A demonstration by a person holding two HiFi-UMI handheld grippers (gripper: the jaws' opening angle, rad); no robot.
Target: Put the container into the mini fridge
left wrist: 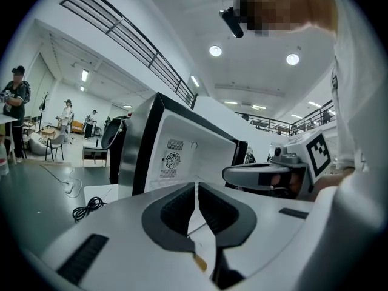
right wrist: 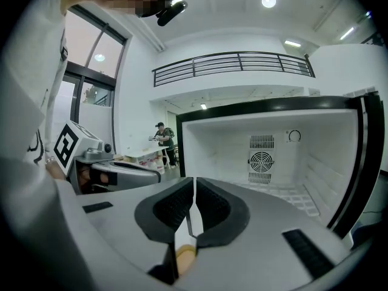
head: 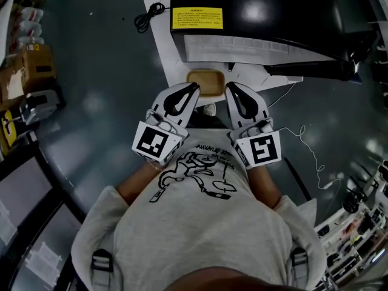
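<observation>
Container [head: 205,82], a small tan tray with round corners, sits up in the air between the tips of the two grippers, right in front of the person's chest. The left gripper [head: 195,87] is at the tray's 8 o'clock and the right gripper [head: 228,87] is at its 4 o'clock. Each one pinches a side edge of the tray. In the left gripper view the dark pads are squeezed nearly together on a thin pale edge, and a bit of tan shows just below them. In the right gripper view the pads are also pressed tight on a thin edge, with tan under it. So both grippers are clenched on the tray, one on each side. The mini fridge [head: 254,17] is at the tray's 12 o'clock, close by, and its door is open. Its inside is white, with a little round fan on the back wall. A yellow label [head: 197,18] is stuck on its black top. A black cable [head: 148,15] lies curled on the floor at the tray's 11 o'clock.
</observation>
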